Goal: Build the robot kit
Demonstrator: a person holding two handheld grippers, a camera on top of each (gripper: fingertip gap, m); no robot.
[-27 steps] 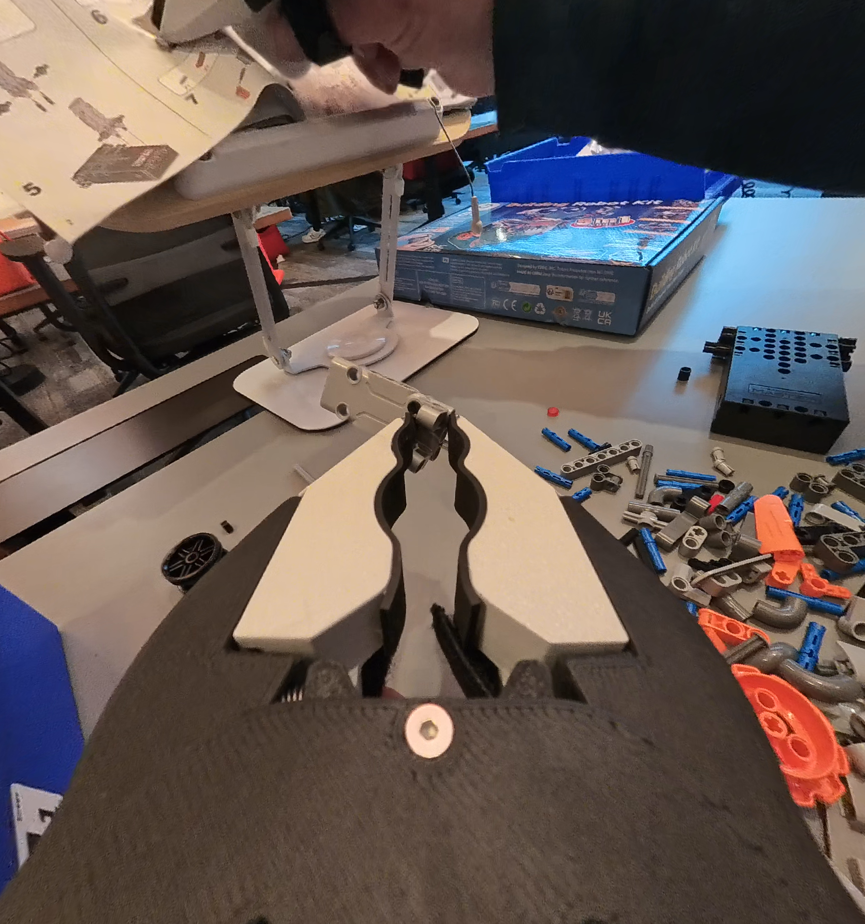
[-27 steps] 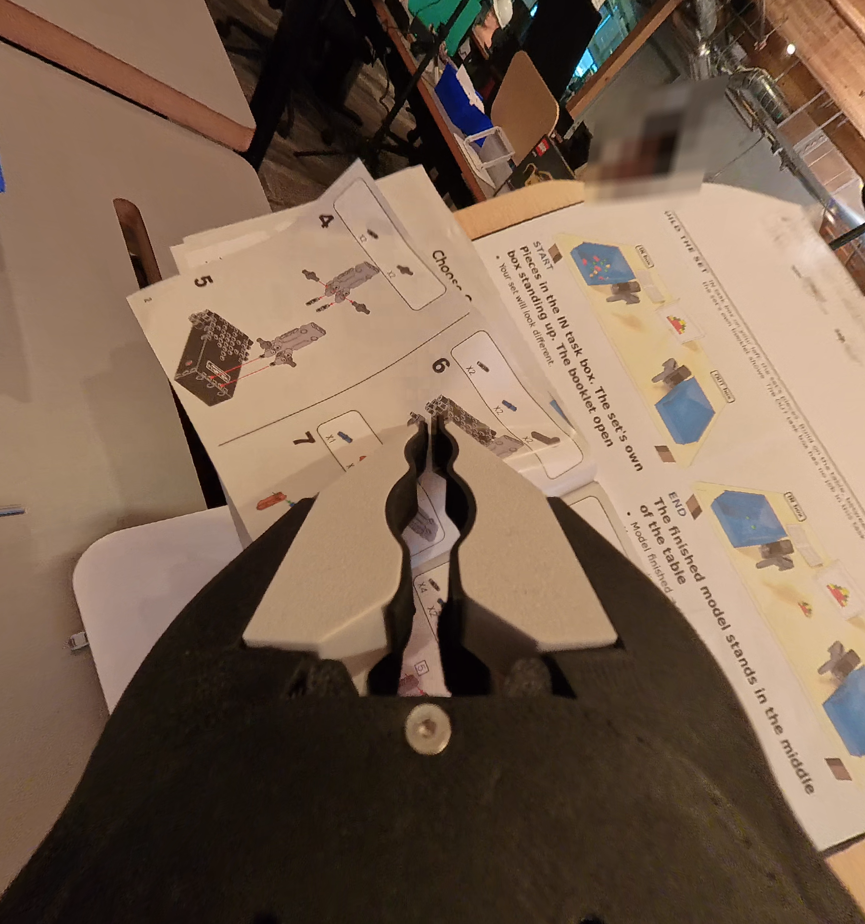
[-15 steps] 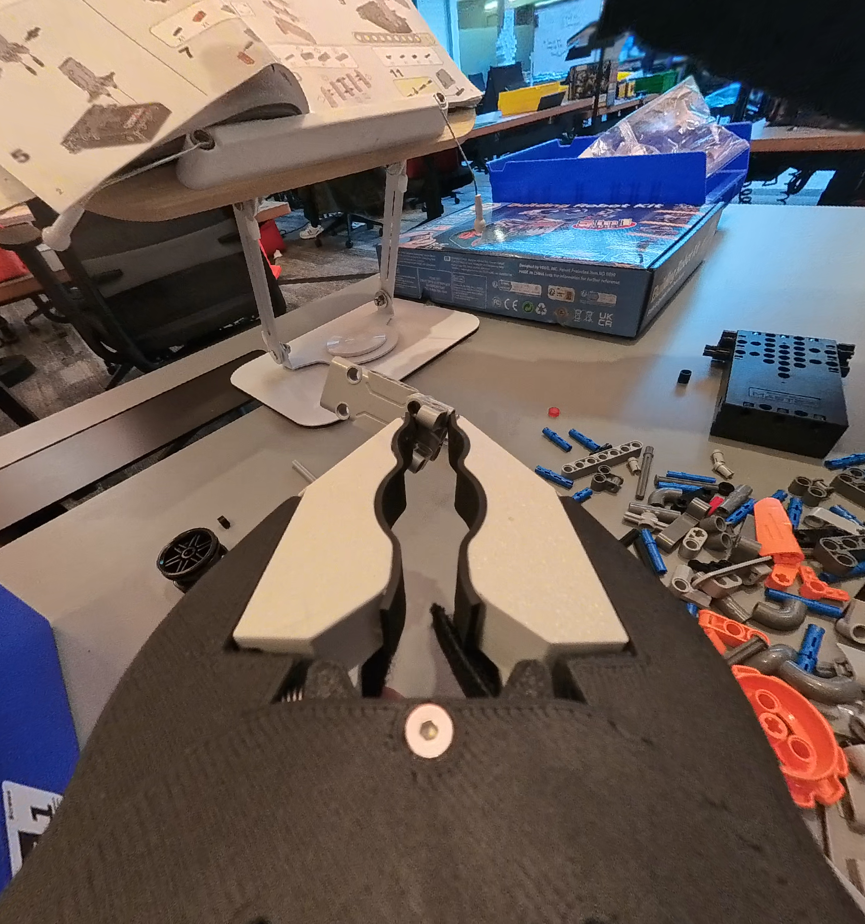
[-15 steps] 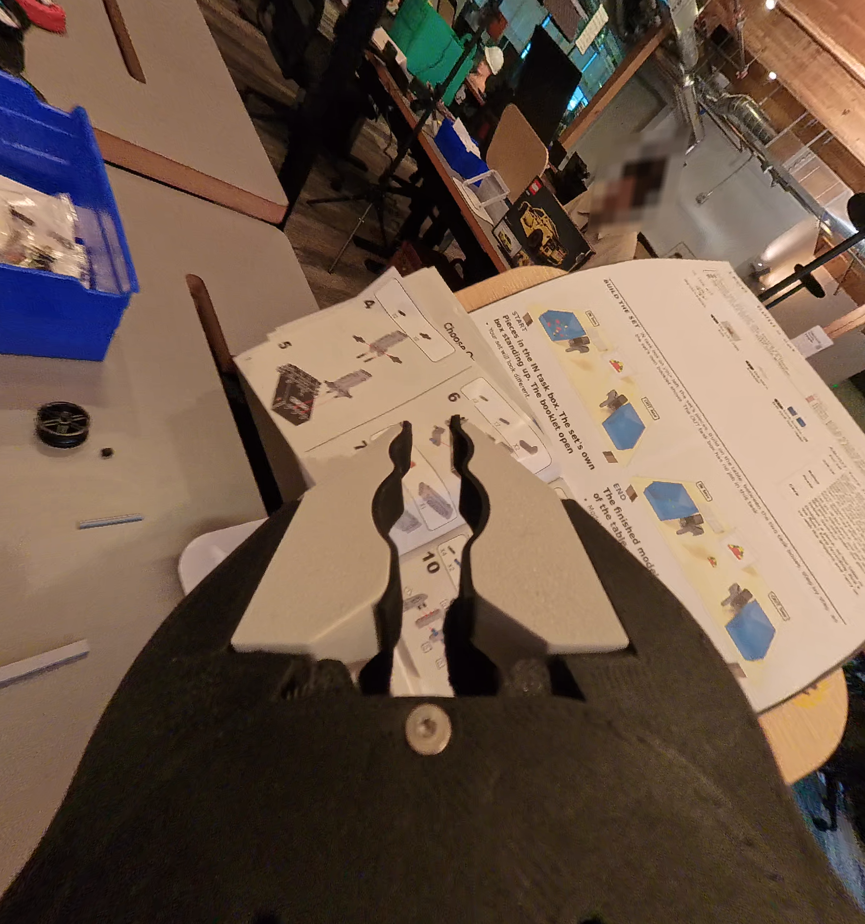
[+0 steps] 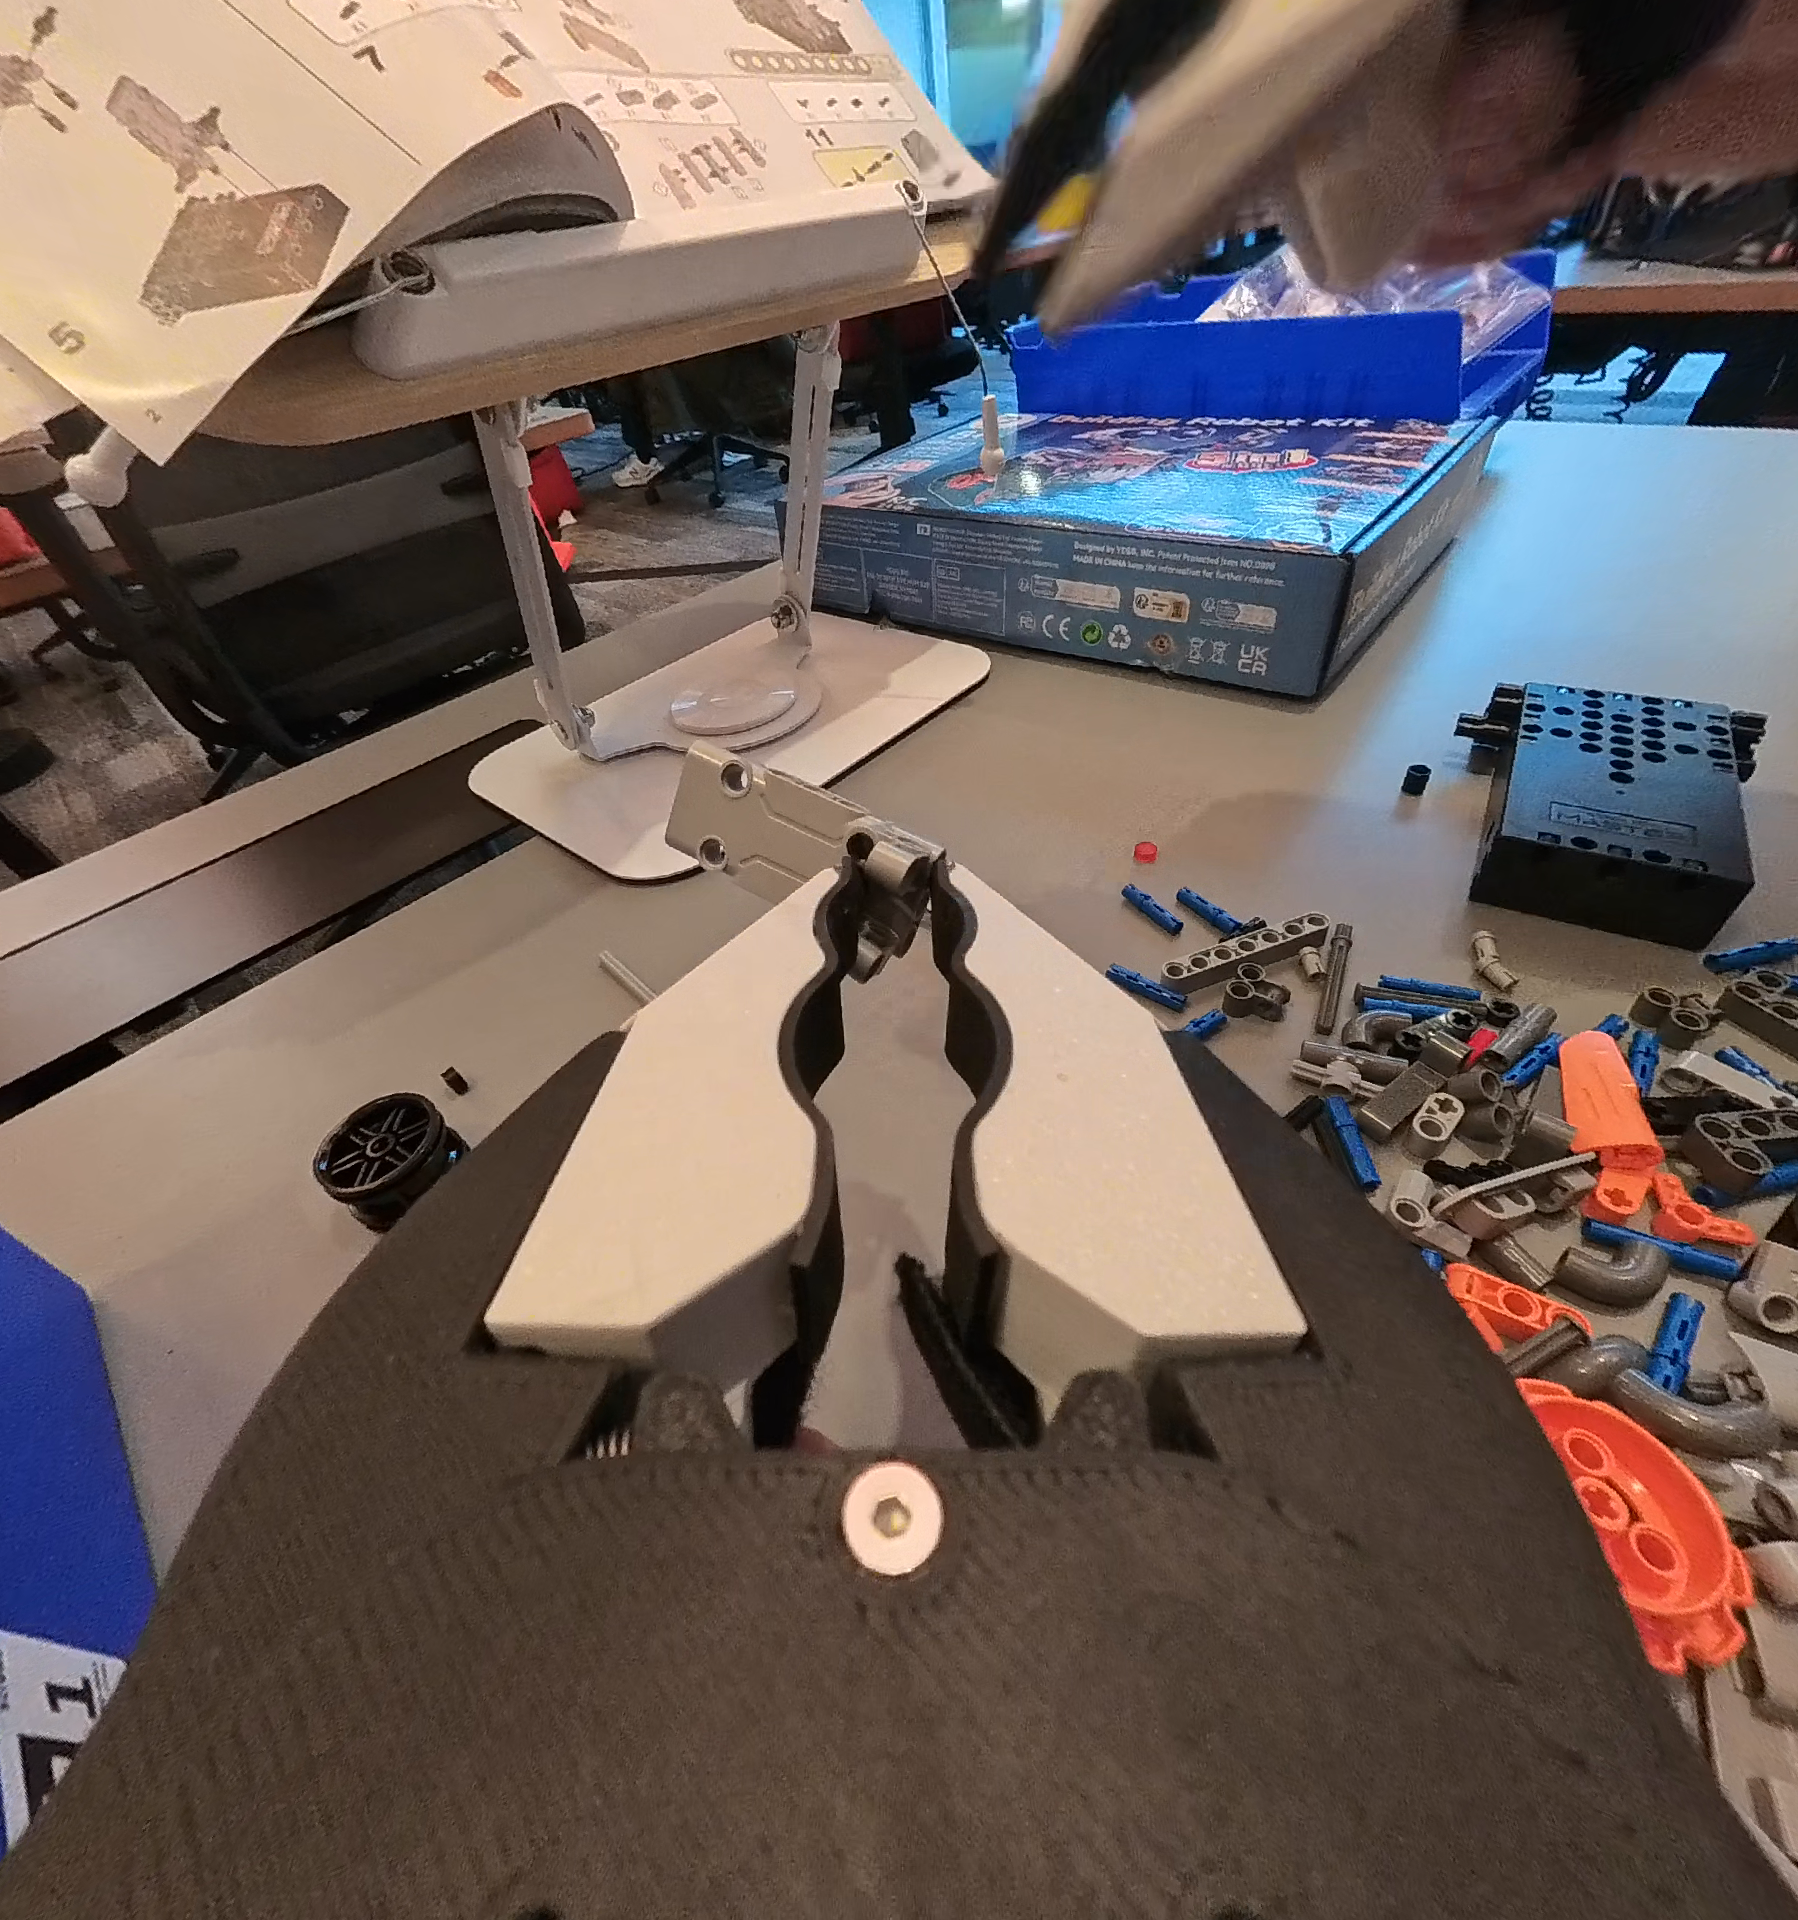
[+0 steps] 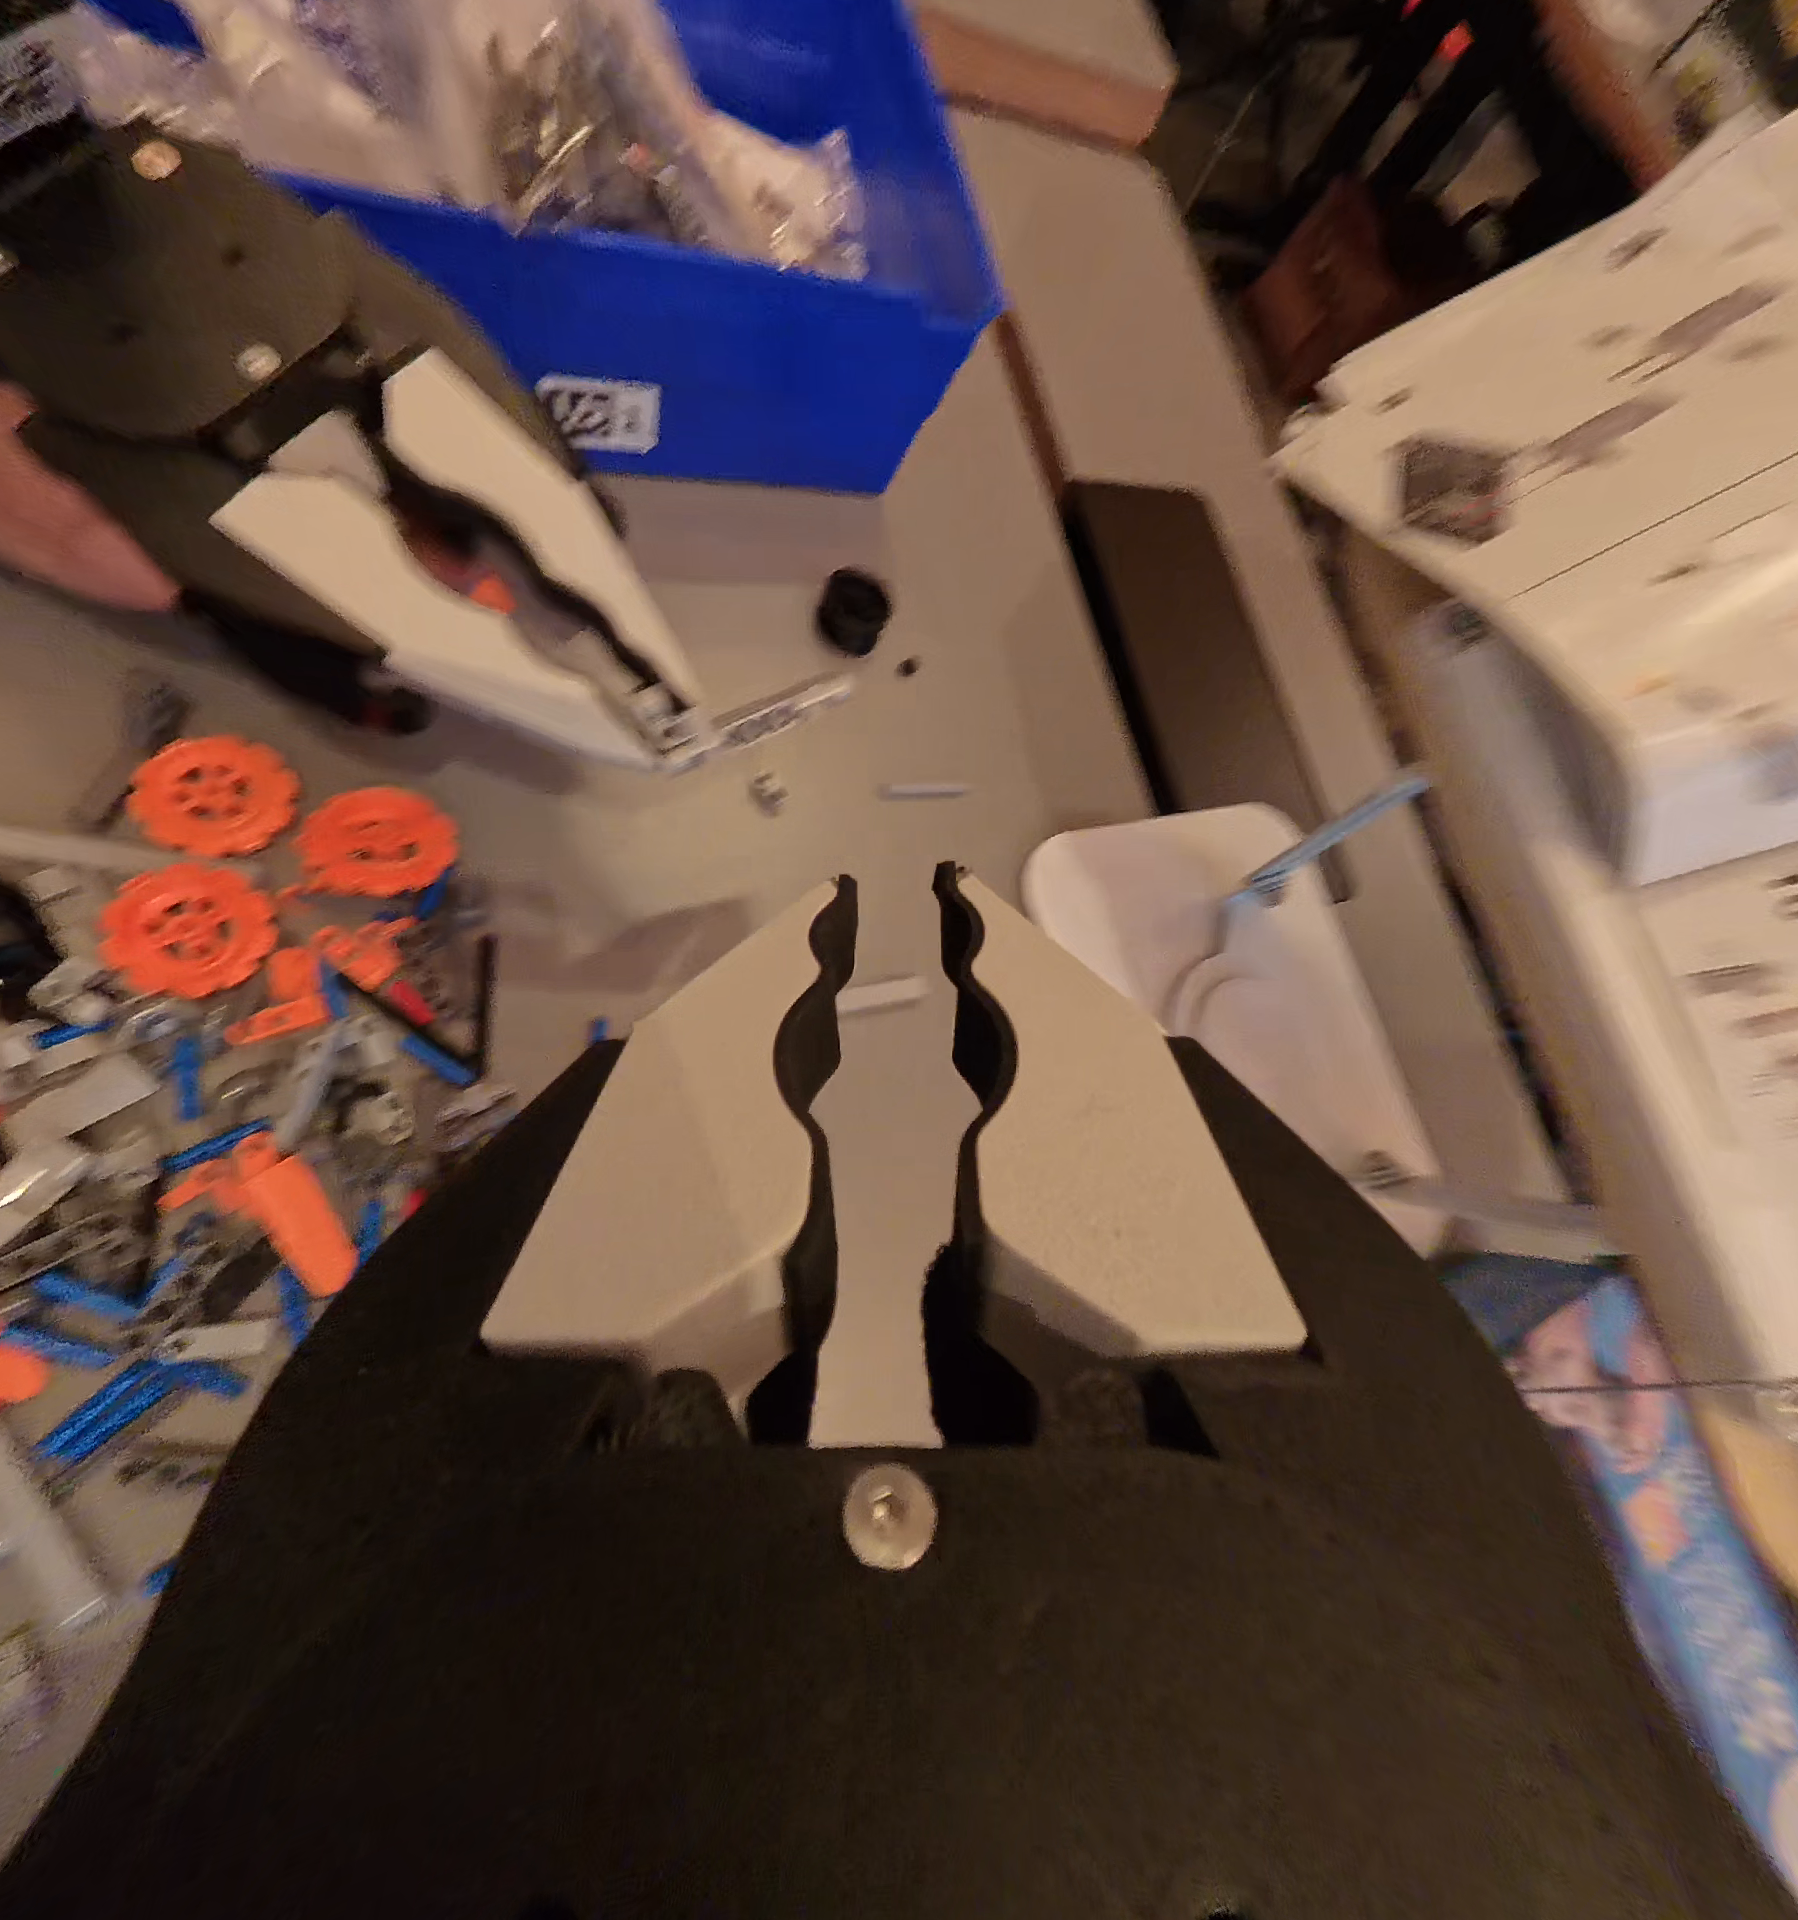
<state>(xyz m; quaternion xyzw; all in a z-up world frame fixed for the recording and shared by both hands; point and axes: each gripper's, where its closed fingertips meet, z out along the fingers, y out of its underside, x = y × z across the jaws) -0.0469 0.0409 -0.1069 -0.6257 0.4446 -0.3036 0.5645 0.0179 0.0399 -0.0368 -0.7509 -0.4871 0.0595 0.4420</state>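
left tool [image 5: 890,883] is clamped on a small grey connector piece [image 5: 887,896] right at its tips, and a flat light grey panel [image 5: 770,821] hangs off that piece, sticking out past the tips toward the white base of the book stand [image 5: 739,717]. everything below is placed relative to that stand. the instruction booklet [image 5: 251,156] lies open on top of it. behind the stand sits the blue kit box [image 5: 1134,582], with a blue bin [image 5: 1238,364] further back. to the right of the stand, across the grey desk [image 5: 1653,582], there's a black battery-box block [image 5: 1612,821] and a big scatter of grey, blue and orange parts [image 5: 1549,1122]. a black wheel [image 5: 386,1148] lies on the near left side of the stand.

right tool [image 6: 897,878] is released, tips apart with nothing between them, hovering over the desk just beside the stand's base [image 6: 1165,935]. that view is pretty blurry, but three orange gears [image 6: 214,862] show off to the left.
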